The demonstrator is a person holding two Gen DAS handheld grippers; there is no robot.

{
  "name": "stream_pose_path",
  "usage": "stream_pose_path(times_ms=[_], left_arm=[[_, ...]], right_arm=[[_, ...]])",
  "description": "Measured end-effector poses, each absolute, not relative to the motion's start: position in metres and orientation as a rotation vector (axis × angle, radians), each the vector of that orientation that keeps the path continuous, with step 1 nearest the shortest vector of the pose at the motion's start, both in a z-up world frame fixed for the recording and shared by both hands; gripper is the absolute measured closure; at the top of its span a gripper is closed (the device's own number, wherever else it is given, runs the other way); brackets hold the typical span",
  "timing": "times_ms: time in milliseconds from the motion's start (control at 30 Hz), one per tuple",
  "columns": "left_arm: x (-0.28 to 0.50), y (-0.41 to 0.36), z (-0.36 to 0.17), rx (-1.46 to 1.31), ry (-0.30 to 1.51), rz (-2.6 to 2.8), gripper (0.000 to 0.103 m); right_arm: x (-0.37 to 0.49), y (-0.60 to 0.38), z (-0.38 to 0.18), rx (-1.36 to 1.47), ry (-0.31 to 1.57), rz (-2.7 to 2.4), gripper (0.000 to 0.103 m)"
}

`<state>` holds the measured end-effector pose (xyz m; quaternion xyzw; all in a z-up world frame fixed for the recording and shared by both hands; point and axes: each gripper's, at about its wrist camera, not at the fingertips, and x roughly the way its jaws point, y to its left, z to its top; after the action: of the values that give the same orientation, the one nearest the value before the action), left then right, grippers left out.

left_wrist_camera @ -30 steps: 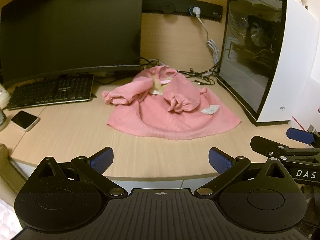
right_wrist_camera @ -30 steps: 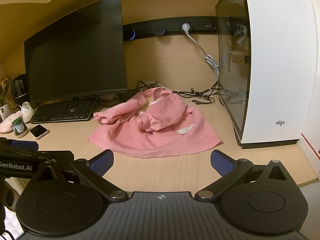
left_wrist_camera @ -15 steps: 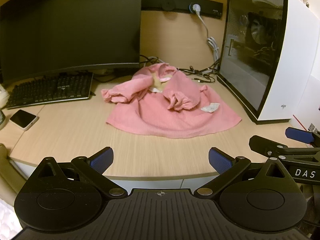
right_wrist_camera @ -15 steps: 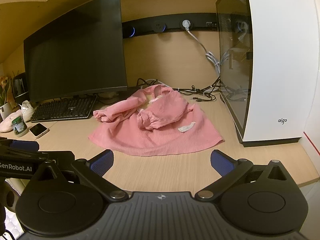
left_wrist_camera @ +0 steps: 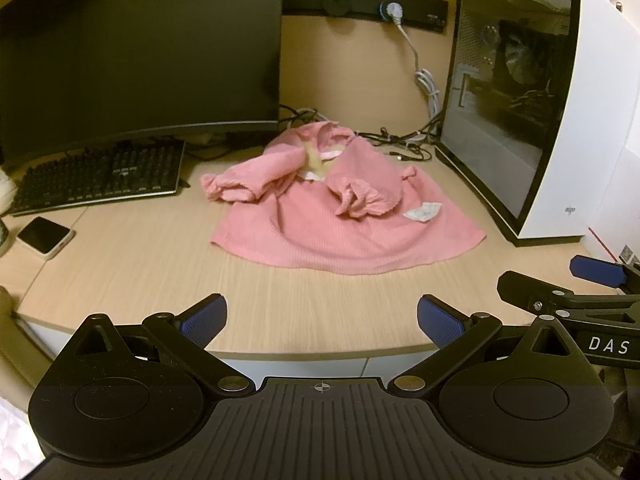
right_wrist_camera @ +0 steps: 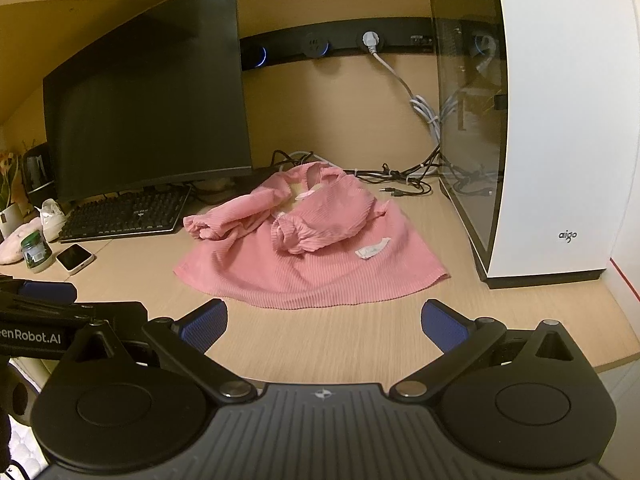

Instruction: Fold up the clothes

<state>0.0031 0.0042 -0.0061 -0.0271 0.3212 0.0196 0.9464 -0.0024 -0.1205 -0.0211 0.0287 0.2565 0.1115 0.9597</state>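
A small pink ribbed garment (left_wrist_camera: 344, 224) (right_wrist_camera: 316, 264) lies crumpled on the wooden desk (left_wrist_camera: 132, 272), sleeves folded over its body, a white label (left_wrist_camera: 422, 211) showing on its right side. My left gripper (left_wrist_camera: 320, 320) is open, hovering over the desk's front edge, well short of the hem. My right gripper (right_wrist_camera: 324, 322) is open too, just in front of the hem. Each gripper shows at the edge of the other's view: right gripper (left_wrist_camera: 596, 272), left gripper (right_wrist_camera: 48, 292).
A white PC case (left_wrist_camera: 560, 100) stands right of the garment, a dark monitor (left_wrist_camera: 136, 48) and keyboard (left_wrist_camera: 100, 176) to its left. A phone (left_wrist_camera: 46, 236) lies front left, a small jar (right_wrist_camera: 36, 252) beside it. Cables (left_wrist_camera: 400, 148) trail behind the garment.
Both grippers have edged slightly forward toward the garment; the garment itself has not moved. Both stay open.
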Motion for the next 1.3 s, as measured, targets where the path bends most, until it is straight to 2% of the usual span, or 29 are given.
stream_pose_path(times_ms=[1300], left_arm=[[0.028, 0.026, -0.018, -0.086, 0.720, 0.042, 0.000]], right_arm=[[0.024, -0.100, -0.029, 0.047, 0.580, 0.223, 0.000]])
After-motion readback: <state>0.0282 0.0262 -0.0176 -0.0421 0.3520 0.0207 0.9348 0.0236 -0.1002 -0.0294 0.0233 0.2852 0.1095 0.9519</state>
